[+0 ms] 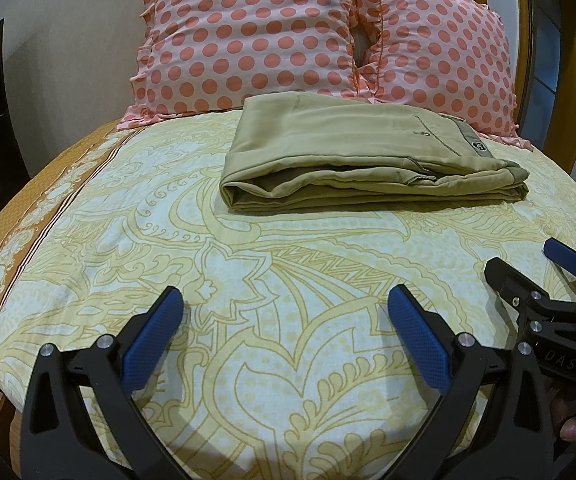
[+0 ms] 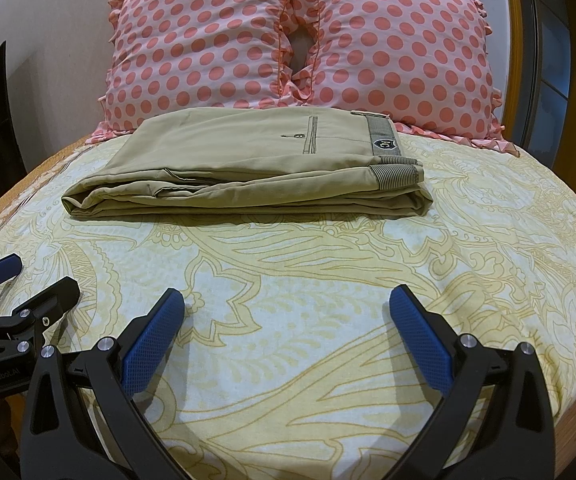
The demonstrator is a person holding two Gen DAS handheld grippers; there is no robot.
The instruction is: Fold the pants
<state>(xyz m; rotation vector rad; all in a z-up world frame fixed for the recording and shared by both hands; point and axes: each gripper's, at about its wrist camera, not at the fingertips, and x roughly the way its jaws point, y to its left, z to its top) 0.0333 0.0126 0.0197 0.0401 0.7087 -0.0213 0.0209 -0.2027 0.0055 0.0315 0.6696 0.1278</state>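
Khaki pants [image 1: 352, 156] lie folded in a flat stack on the bed, just in front of the pillows; they also show in the right wrist view [image 2: 255, 164], waistband with a badge to the right. My left gripper [image 1: 285, 300] is open and empty, hovering over the bedsheet well short of the pants. My right gripper [image 2: 288, 300] is open and empty too, at a similar distance. Each gripper shows at the edge of the other's view: the right gripper [image 1: 528, 266] and the left gripper [image 2: 33, 276].
Two pink polka-dot pillows [image 1: 271, 36] [image 2: 400, 48] stand against the wall behind the pants. The bed has a yellow and white patterned sheet [image 1: 288, 264] with a brown border at the left edge. A wooden frame [image 2: 512, 40] rises at the right.
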